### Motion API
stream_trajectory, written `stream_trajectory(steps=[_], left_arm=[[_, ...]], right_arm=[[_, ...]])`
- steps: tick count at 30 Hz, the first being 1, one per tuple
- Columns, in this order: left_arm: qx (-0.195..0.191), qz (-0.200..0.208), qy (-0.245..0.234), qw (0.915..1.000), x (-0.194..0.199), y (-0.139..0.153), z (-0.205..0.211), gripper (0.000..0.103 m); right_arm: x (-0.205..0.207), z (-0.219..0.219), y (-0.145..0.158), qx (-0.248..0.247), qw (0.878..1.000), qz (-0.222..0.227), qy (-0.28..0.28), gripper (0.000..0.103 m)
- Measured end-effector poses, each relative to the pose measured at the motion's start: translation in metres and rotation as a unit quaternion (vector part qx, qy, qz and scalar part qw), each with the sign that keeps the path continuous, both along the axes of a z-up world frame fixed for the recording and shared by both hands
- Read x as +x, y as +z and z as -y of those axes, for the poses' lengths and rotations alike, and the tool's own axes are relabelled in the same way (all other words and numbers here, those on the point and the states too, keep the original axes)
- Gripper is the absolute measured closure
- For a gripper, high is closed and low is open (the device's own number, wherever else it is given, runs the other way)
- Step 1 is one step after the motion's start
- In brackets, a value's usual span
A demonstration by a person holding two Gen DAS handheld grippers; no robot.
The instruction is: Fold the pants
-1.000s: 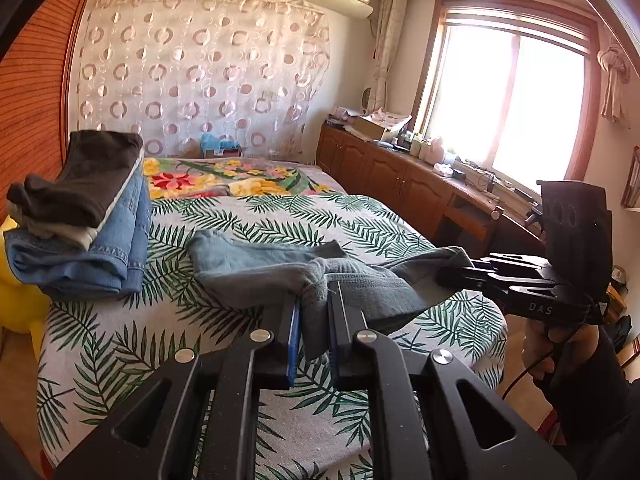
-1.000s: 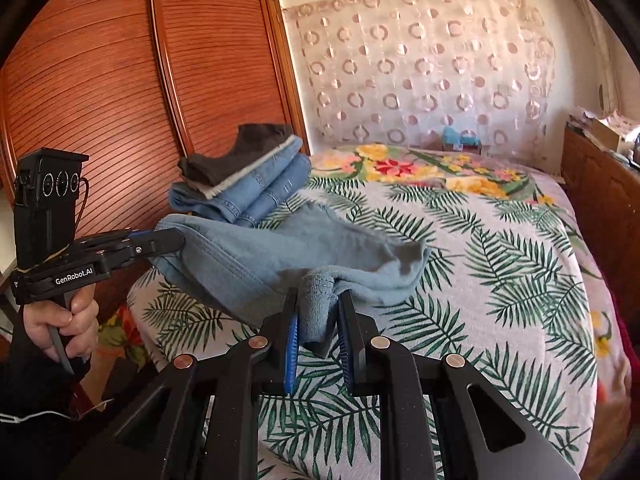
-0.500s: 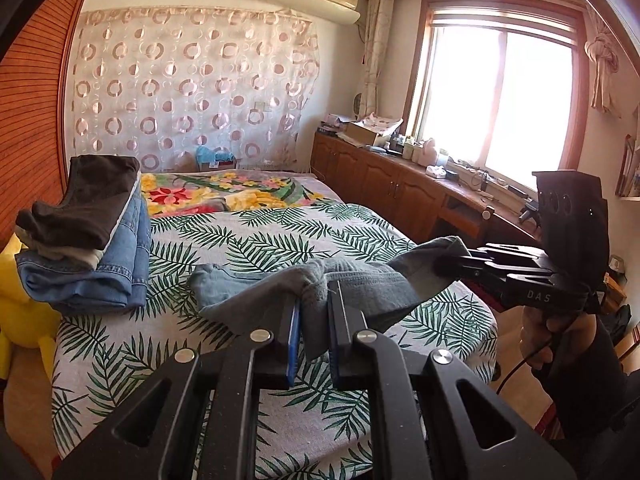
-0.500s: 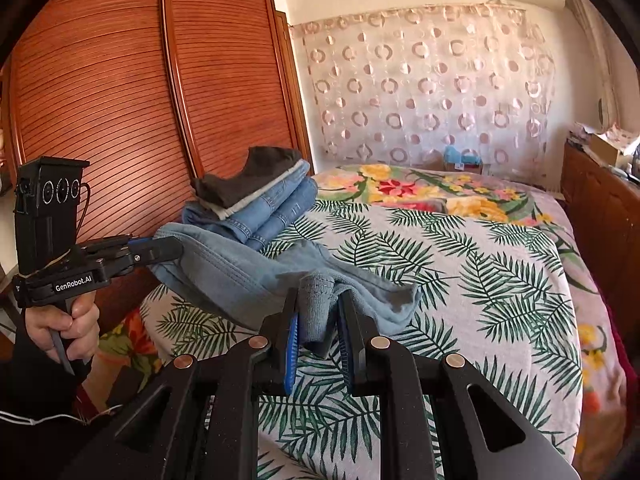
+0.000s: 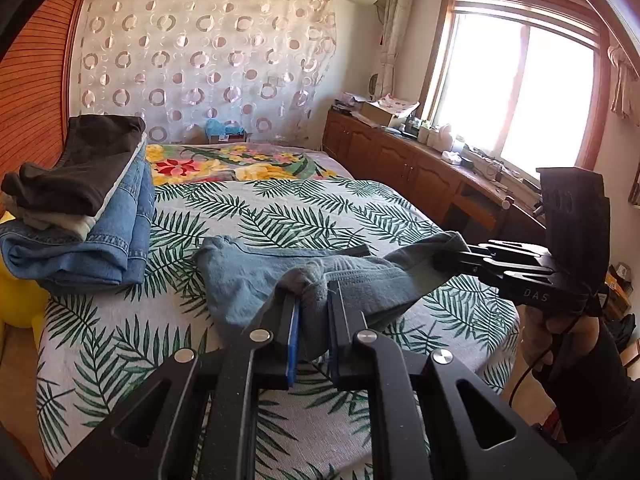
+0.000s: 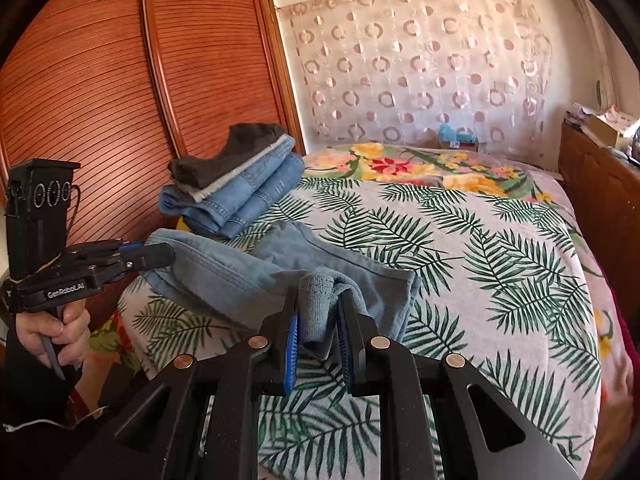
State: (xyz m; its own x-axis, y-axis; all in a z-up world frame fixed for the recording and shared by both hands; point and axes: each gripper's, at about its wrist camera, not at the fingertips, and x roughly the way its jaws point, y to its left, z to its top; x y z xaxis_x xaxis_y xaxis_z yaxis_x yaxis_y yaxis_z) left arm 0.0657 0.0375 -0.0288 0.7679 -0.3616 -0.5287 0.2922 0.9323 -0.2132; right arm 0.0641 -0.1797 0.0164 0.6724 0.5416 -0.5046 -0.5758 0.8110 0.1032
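**Faded blue denim, 2 grippers, 1 pair of pants**

Faded blue denim is what's getting handled here: 1 pair of pants [image 5: 248, 280], bunched across the near part of the bed [image 5: 300, 216] with the palm-leaf sheet, low centre of both views. The left gripper [image 5: 313, 312] is clamped on a wad of hem, bottom centre of its own view. The right gripper [image 6: 318, 320] is pinched on another bunch of the same pants, bottom centre of its view. So 2 grippers, both biting cloth, with the fabric strung between them.

Each gripper also shows at the edge of the other's view, with 1 hand [image 6: 52, 328] wrapped round the handle at lower left.

At left on the bed sits 1 stack of folded clothes [image 5: 80, 216]: blue jeans at the bottom, a pale layer, 1 dark piece on top.
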Motion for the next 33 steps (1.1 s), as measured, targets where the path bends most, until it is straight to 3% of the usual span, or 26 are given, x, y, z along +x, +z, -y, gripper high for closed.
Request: stream_trajectory(steps=[13, 25, 28, 33], left_arm=[[0.016, -0.014, 0.018, 0.9996, 0.036, -0.009, 0.000, 0.091], [0.034, -0.058, 0.032, 0.9972, 0.058, -0.038, -0.003, 0.089], [0.035, -0.067, 0.037, 0.9965, 0.058, -0.042, -0.004, 0.084], [0.039, -0.064, 0.039, 0.9965, 0.053, -0.045, -0.007, 0.056]], right_arm=[[0.054, -0.027, -0.012, -0.006, 1.000, -0.020, -0.019, 0.086], [0.081, -0.046, -0.032, -0.033, 0.998, -0.044, -0.022, 0.086], [0.084, -0.048, -0.038, -0.039, 0.998, -0.050, -0.024, 0.086], [0.088, -0.048, -0.043, -0.038, 0.997, -0.057, -0.027, 0.086]])
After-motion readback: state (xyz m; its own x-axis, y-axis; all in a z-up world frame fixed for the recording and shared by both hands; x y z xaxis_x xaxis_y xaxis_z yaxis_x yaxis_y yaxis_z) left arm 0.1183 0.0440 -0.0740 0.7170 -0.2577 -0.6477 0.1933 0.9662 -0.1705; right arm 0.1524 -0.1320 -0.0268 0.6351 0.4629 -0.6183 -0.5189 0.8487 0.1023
